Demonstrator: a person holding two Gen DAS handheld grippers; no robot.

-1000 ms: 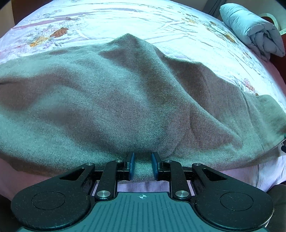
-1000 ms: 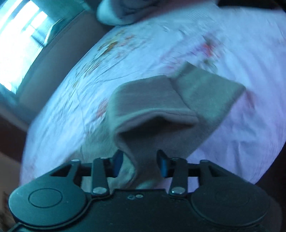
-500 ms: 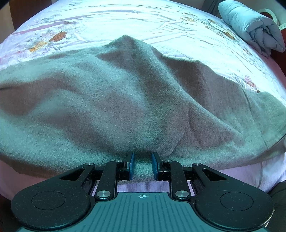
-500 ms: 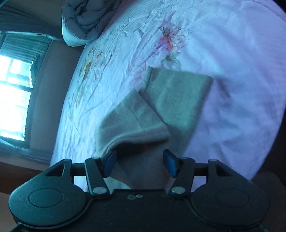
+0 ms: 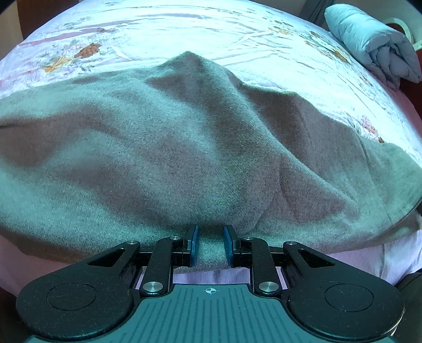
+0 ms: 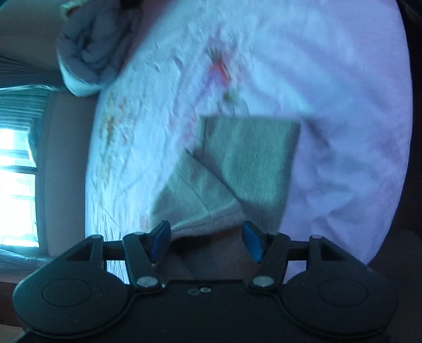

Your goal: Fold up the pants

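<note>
A floral bedsheet (image 5: 237, 34) covers the bed, pale with orange and pink flower prints scattered across it; a red bloom (image 6: 220, 70) shows blurred in the right wrist view. A rolled-up grey-blue quilt (image 5: 374, 50) lies at the far right corner of the bed, and it appears again at the upper left of the right wrist view (image 6: 92, 44). A bright window (image 6: 15, 184) with curtains glows beyond the bed's edge. Dark wood (image 5: 29, 18) shows behind the bed.

My right gripper (image 6: 205, 238) has just been opening; grey pants (image 6: 237, 163) lie loose between my fingers (image 6: 159, 238), quilt (image 6: 95, 47) at eleven o'clock.
</note>
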